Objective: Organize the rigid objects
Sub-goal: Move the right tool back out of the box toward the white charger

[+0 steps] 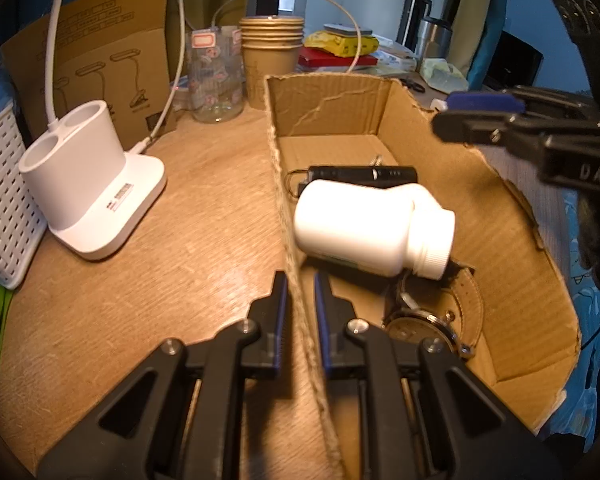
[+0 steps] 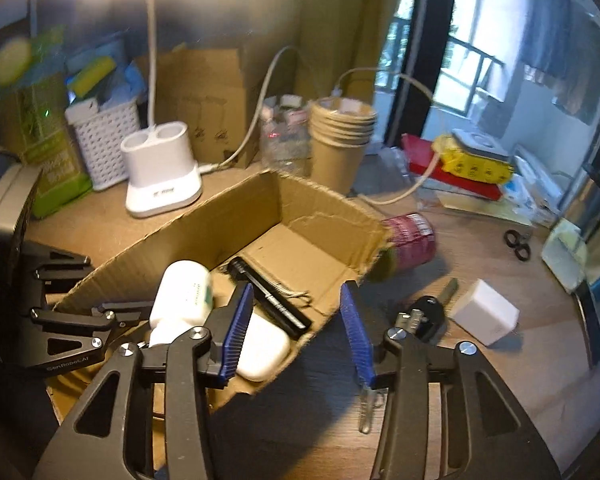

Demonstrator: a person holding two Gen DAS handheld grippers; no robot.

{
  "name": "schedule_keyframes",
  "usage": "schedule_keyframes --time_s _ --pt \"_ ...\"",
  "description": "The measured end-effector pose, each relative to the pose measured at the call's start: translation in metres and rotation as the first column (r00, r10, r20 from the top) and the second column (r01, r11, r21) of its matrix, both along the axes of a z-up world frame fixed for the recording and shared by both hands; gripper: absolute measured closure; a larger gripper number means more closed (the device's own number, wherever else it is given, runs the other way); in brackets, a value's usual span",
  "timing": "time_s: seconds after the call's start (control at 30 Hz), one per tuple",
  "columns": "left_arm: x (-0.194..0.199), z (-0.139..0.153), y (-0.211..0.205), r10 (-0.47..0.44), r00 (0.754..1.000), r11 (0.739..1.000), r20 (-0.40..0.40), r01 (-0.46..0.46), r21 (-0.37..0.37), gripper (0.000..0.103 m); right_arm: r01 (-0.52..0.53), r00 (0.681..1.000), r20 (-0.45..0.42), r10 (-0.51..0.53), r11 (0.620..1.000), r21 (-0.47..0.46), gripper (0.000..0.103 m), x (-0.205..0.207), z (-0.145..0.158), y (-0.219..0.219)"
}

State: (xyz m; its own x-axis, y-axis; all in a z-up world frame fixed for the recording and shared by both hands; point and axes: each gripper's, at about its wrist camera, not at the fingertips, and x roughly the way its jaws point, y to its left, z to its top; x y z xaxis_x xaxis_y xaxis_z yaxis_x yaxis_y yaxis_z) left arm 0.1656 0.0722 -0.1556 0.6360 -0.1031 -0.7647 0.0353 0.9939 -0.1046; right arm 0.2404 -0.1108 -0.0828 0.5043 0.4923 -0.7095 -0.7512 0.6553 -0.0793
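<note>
An open cardboard box (image 1: 480, 208) lies on the wooden desk. Inside it are a white bottle (image 1: 364, 224) on its side, a black flashlight (image 1: 364, 174) and a wristwatch (image 1: 428, 320). My left gripper (image 1: 301, 280) is shut on the box's left wall, one pad on each side. In the right wrist view my right gripper (image 2: 296, 292) stands open above the box's near corner with nothing between its pads. A white earbud case (image 2: 264, 350) lies in the box beside its left finger. Outside, to the right, lie a black car key (image 2: 428, 312) and a white cube (image 2: 486, 312).
A red can (image 2: 412, 240) lies beside the box's far corner, with scissors (image 2: 518, 244) further right and a paper clip (image 2: 368, 408) under the right gripper. Behind the box stand a white lamp base (image 2: 160, 172), stacked paper cups (image 2: 340, 140), a glass jar and a white basket (image 2: 104, 140).
</note>
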Motion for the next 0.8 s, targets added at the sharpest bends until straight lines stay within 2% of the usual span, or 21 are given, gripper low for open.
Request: schedule_keyframes --time_s 0.3,0.8 --pt "0.000 0.000 0.000 0.000 1.000 1.000 0.000 0.000 0.000 0.089 0.108 0.994 -0.013 -0.108 0.992 0.060 0.052 0.011 0.005 -0.036" --pt "0.000 0.000 0.000 -0.001 1.000 1.000 0.000 0.001 0.000 0.089 0.246 0.969 -0.017 -0.245 0.967 0.071 0.050 0.030 -0.004 -0.066"
